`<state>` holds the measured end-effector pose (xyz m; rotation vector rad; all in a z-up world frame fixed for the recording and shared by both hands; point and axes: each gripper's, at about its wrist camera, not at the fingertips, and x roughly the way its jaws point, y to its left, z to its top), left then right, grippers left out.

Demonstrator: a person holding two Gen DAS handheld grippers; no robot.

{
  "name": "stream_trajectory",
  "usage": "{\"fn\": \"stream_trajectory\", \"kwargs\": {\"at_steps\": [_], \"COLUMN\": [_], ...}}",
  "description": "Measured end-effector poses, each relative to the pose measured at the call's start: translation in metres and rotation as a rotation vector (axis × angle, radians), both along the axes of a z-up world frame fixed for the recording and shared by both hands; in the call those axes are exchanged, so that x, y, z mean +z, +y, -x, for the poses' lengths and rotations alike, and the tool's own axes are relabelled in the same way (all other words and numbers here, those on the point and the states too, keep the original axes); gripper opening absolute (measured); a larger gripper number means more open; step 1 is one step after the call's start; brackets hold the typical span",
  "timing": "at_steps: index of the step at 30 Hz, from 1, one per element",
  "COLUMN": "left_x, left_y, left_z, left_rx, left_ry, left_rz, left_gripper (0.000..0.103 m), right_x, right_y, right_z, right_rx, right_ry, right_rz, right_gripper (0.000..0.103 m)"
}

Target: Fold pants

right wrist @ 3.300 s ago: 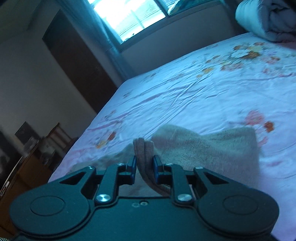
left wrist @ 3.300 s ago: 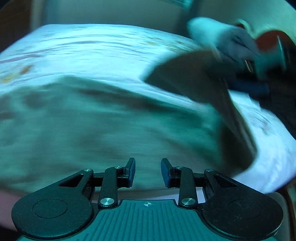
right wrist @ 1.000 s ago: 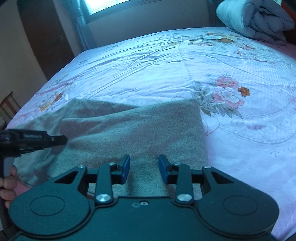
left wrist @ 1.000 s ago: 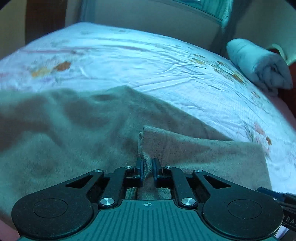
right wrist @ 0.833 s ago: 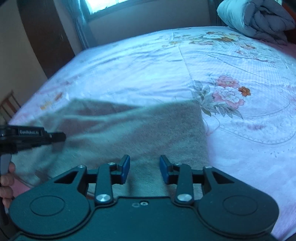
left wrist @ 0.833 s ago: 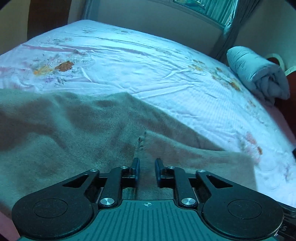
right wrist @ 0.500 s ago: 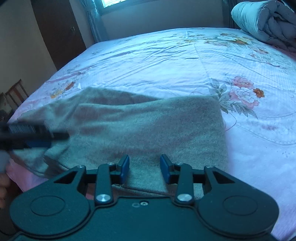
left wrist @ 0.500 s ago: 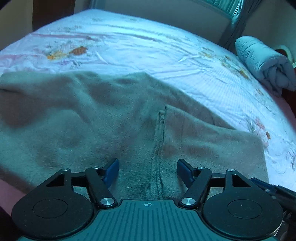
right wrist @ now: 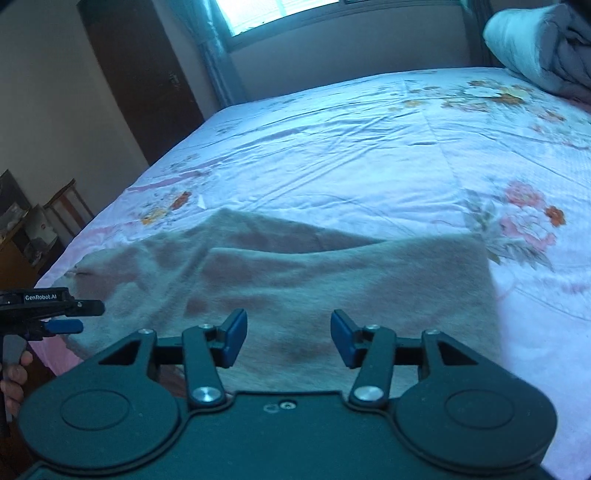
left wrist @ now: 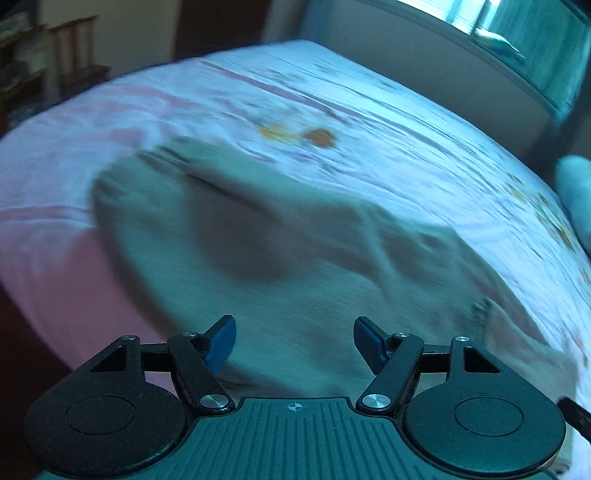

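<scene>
pants: tan pants (right wrist: 295, 280) lie flat on the bed (right wrist: 369, 155), just ahead of both tongs
left tongs (left wrist: 293, 341): wide open, empty, over the blurred left part of the pants
right tongs (right wrist: 288, 338): jaws opening, nothing between them, cloth below
done: one layer already folded over
left: probably another fold; left end looks rumpled

Floral bedsheet (right wrist: 369, 155), rolled duvet (right wrist: 543, 48), window (right wrist: 280, 11)
</scene>
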<state>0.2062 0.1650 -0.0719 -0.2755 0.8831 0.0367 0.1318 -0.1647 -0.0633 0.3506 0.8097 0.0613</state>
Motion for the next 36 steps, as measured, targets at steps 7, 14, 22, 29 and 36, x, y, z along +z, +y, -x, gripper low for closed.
{"fn": "stream_trajectory", "kwargs": {"at_steps": [7,14,22,29,36], "left_x": [-0.003,-0.013,-0.025,-0.041,-0.050], "left_y": [0.027,0.056,0.087,0.091,0.106], "left_z": [-0.002,-0.003,-0.004,-0.023,-0.038], "left_rx": [0.061,0.132,0.204,0.227,0.274], "left_ry": [-0.012,0.007,0.030,0.053,0.036], "left_rz": [-0.023,-0.017,0.061,0.160,0.259], "left_gripper": [0.071,0.071,0.071,0.071,0.071], "right_x": [0.001,0.002,-0.002,-0.002,-0.005], "right_y": [0.026,0.044,0.070,0.081,0.093], "right_z": [-0.016,-0.031,-0.048,-0.075,-0.088], "right_rx": [0.051,0.089,0.134,0.163,0.189], "right_ry": [-0.003,-0.002,0.007,0.020,0.030], "right_rz": [-0.006,-0.028,-0.036,-0.036,-0.054], "right_gripper": [0.032,0.032,0.033,0.034,0.034]}}
